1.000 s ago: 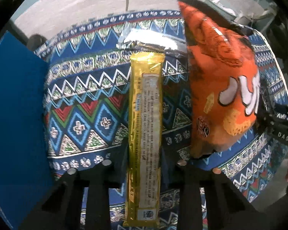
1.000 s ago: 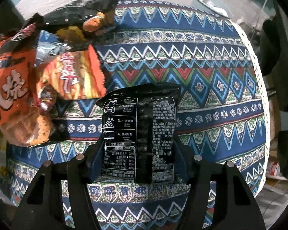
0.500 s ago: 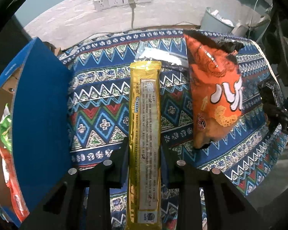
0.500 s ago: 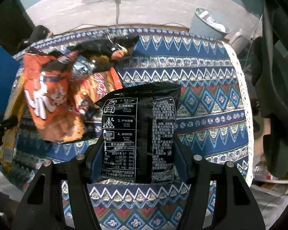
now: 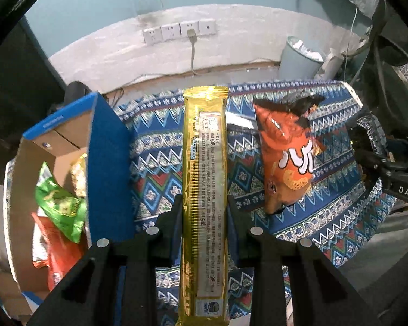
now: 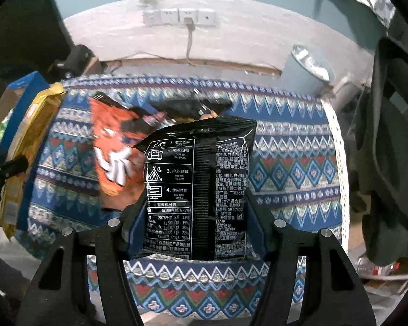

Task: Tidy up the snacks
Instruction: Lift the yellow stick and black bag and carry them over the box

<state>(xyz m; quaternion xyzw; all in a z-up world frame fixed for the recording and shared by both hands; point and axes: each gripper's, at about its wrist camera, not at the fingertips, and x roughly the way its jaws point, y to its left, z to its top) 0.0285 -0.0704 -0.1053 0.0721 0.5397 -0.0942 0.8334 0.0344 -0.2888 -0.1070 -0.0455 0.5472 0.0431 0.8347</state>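
Observation:
My left gripper (image 5: 204,209) is shut on a long gold snack pack (image 5: 206,179), held lengthwise high above the patterned tablecloth (image 5: 160,146). My right gripper (image 6: 197,212) is shut on a black snack bag (image 6: 197,190), its printed back facing the camera, also lifted off the table. An orange chip bag (image 5: 287,157) lies on the cloth to the right of the gold pack; in the right wrist view the orange chip bag (image 6: 114,152) lies left of the black bag. An open blue cardboard box (image 5: 106,163) at the left holds a green bag (image 5: 61,203) and other packets.
More dark snack bags (image 6: 193,108) lie at the table's far side. A grey waste bin (image 5: 302,59) stands on the floor beyond the table, below wall sockets (image 5: 179,31). The right gripper's body (image 5: 389,163) shows at the right edge of the left wrist view.
Both grippers have risen with their packs, so the table looks smaller and the wall, sockets and bin have come into view. The blue box's inside now shows at the left.

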